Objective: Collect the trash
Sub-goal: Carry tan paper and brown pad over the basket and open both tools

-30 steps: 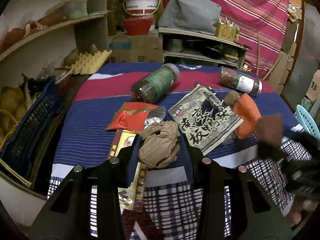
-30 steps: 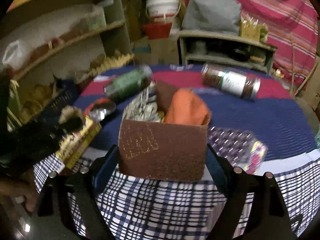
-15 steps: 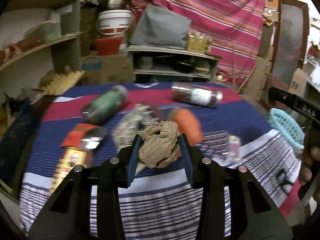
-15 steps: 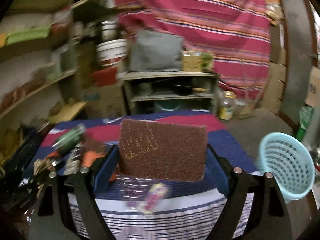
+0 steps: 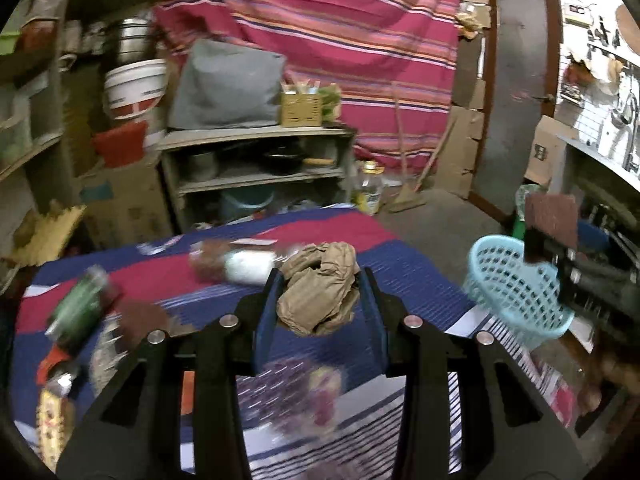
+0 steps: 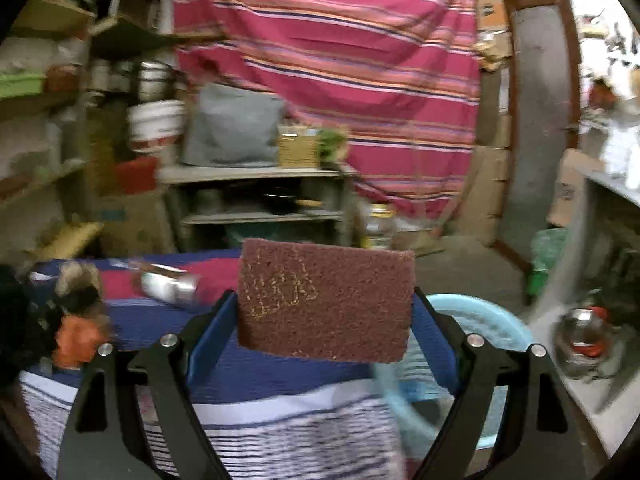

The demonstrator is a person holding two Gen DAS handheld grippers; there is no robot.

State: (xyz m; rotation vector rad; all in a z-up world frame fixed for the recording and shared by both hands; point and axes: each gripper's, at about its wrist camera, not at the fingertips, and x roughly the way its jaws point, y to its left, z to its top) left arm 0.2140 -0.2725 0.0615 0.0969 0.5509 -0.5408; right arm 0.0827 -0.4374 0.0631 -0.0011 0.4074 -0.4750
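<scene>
My left gripper is shut on a crumpled brown paper wad, held above the striped tablecloth. My right gripper is shut on a flat maroon scouring pad, lifted over the table's right end. In the left wrist view that pad hangs just above a light blue mesh basket beside the table. The basket also shows in the right wrist view, low and right of the pad. Blurred jars and wrappers still lie on the cloth, among them a green-labelled jar and a white-labelled jar.
A grey shelf unit with pots stands behind the table under a striped pink curtain. Wooden shelves with a white bucket fill the left. A doorway and cardboard boxes are at the right, with concrete floor in between.
Both grippers have swung right and risen from over the littered cloth toward the blue basket, each keeping its load. The right gripper now holds the pad over the basket's rim.
</scene>
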